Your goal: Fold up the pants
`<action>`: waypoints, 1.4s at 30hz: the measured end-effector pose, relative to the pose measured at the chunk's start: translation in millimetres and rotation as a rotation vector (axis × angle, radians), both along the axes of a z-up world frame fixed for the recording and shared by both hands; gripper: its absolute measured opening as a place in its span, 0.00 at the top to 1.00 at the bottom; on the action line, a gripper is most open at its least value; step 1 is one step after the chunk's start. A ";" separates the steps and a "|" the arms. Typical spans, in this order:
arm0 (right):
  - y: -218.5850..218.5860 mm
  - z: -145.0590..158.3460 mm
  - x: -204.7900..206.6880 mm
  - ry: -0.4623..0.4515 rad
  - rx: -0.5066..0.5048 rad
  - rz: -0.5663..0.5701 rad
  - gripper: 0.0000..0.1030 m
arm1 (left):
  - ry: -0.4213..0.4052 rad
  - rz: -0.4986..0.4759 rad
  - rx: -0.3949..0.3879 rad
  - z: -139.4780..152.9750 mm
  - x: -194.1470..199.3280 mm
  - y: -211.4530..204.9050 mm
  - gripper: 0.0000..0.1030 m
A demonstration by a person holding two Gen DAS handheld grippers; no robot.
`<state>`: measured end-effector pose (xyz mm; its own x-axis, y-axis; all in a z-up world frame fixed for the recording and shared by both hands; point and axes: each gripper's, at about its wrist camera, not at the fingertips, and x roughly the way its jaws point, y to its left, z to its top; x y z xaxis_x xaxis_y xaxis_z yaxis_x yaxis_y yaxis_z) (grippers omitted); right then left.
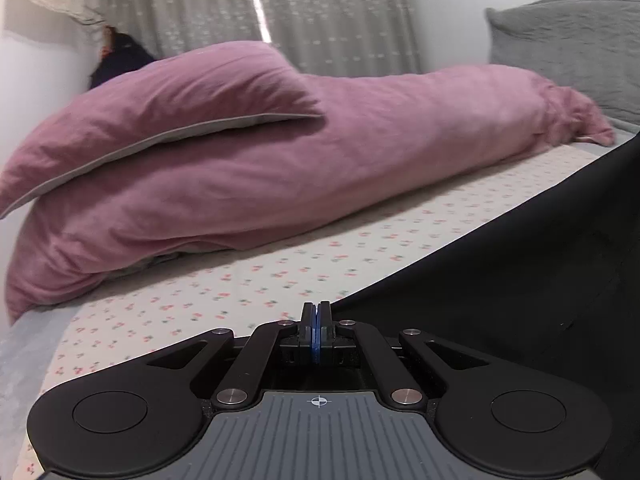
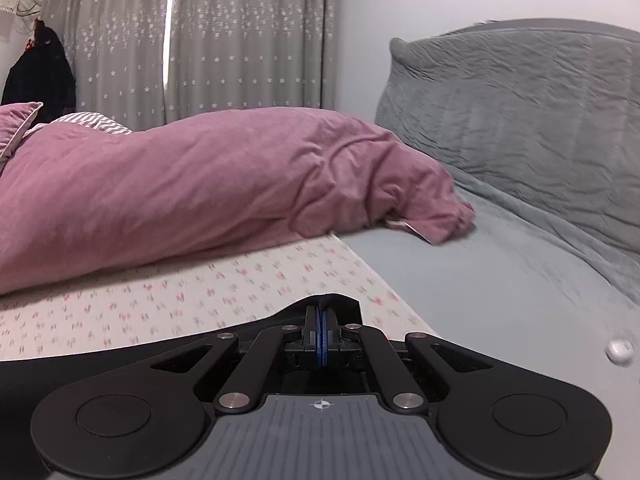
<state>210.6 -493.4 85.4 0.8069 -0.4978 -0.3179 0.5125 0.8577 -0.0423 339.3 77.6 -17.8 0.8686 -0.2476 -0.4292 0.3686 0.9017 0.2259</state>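
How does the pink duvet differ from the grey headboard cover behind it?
The pink duvet is mauve and lies heaped lengthwise on the floral sheet; the grey headboard cover is grey-green and stands upright against the wall. The duvet looks smooth and plump, the cover quilted and crinkled. Both are soft bedding.

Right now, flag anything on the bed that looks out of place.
A small white object lies alone on the grey sheet, too blurred to identify. The pink duvet is bunched up along the far side.

Pink duvet (image 1: 240, 152); grey pillow (image 2: 540, 120); curtains (image 2: 220, 40)
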 end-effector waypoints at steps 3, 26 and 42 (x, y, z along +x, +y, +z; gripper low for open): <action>-0.9 -7.7 43.4 0.019 0.006 -0.001 1.00 | 0.000 0.063 0.022 -12.2 13.7 -2.0 1.00; -53.4 -94.3 2.3 0.263 0.318 -0.081 0.67 | 0.156 -0.078 -0.014 -2.0 -57.5 -44.5 0.44; -7.8 -83.7 -13.4 0.267 0.103 -0.113 0.59 | 0.233 -0.073 -0.021 -35.7 -87.5 -34.5 0.36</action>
